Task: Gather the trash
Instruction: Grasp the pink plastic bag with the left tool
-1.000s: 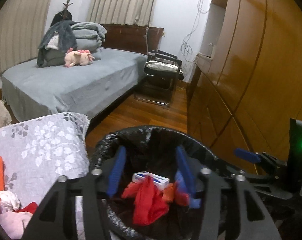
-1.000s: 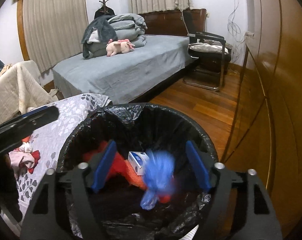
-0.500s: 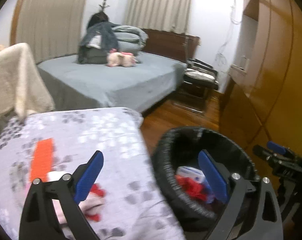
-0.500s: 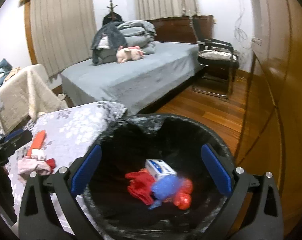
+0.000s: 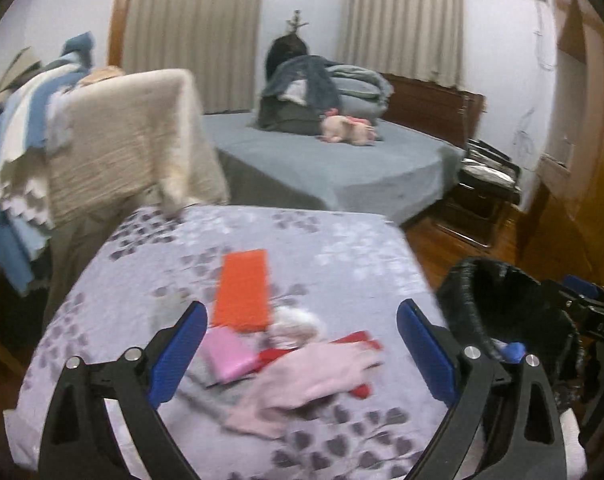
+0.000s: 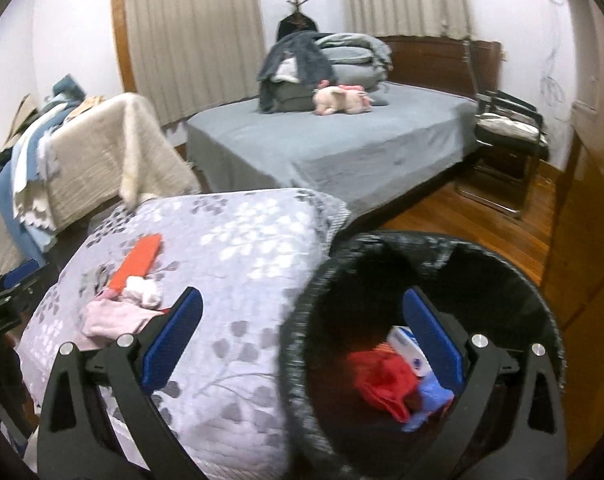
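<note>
Left wrist view: the left gripper [image 5: 302, 344] hangs over the floral-covered surface [image 5: 341, 240] with its jaws spread wide and nothing between them; they have just been opening. It is angled down at the small heap of leftovers, which reads as lining up the next pick. That heap sits near the front of the surface: an orange flat pack [image 5: 244, 292] lying farthest back, a white crumpled wad [image 5: 296, 326] touching its near end, a pink packet [image 5: 228, 354] to the left, a pale pink glove [image 5: 302, 384] draped nearest the camera, and red scraps [image 5: 357, 340] poking out under it. The black-lined bin [image 5: 497, 292] stands just beside the surface's right edge, close enough that a drop needs only a short swing. The other tool shows at the right edge of this view, beyond the bin.

Right wrist view: the right gripper [image 6: 302, 344] is also wide apart and empty, its jaws having just been opening. Its left finger sits over the surface and its right finger over the bin [image 6: 501, 256], so it straddles the rim. In the bin lie 3 visible pieces: a red rag [image 6: 381, 380], a white and blue box [image 6: 407, 346] and a blue glove [image 6: 431, 398]. The heap on the surface [image 6: 262, 224] lies well to the left, so I judge the task partly done, with those pieces left to collect.
</note>
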`<state>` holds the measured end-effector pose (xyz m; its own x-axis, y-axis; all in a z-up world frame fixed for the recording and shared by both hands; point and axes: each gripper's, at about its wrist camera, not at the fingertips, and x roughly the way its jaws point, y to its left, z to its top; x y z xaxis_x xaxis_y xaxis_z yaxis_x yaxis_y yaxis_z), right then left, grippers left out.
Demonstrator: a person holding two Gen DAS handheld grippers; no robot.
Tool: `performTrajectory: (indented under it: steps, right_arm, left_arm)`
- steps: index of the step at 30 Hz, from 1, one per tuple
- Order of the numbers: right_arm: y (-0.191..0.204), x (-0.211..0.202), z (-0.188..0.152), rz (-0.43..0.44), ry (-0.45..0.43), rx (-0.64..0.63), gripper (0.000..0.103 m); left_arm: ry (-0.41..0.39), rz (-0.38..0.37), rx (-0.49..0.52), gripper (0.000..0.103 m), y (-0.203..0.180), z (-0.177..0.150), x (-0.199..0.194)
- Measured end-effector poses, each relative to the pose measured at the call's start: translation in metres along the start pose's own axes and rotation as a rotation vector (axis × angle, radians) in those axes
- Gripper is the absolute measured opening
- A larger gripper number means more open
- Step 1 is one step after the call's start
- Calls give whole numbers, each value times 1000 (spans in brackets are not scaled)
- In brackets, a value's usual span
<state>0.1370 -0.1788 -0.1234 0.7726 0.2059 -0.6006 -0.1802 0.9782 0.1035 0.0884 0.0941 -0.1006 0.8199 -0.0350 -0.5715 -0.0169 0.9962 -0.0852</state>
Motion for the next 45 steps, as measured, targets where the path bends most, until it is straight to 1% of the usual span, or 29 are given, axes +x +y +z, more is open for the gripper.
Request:
performTrajectory:
  steps: [3,8,13,18,23,25,27,28,30,31,33,36,41,45]
  right_arm:
    - [17,9,2,29,7,-25,98]
    - [41,28,3,65,15,-67,97]
    - [64,56,1,84,38,-100,97]
    - [77,78,3,98,58,-113,97]
    - [86,92,5,108,68,-133,97]
    - [88,96,6,110,71,-139,97]
    - [89,100,6,112,76,-140,97]
    - [89,101,6,113,78,-140,97]
    - [90,104,7,116,81,-138,97]
    - [91,105,7,118,81,-139,97]
    - [92,106,7,120,82,-141,97]
    - [96,107,7,126,84,-144,97]
    - [102,106,10,138,72,-149,97]
    - [109,107,14,153,62,-155,97]
  left_arm:
    - [6,50,-26,93,23,-8,-1]
    - [24,90,-47,91,46,-19,4]
    - [53,87,-65,83,58,-25,19]
    - [88,69,-57,72,62,-28,40]
    - [132,53,-57,68,62,-34,66]
    - [153,47,-63,63,62,-37,74]
    - [175,30,-76,53,63,-40,81]
    - [183,23,-80,50,63,-41,84]
    - [203,2,-88,36,63,-45,89]
    - [208,-6,-90,33,63,-46,90]
    - [211,-15,-92,23,63,-48,91]
    - [207,-21,-93,15,63,-49,88]
    - [176,-23,-107,8,67,-42,76]
    - [144,-18,-118,7,73,-32,65]
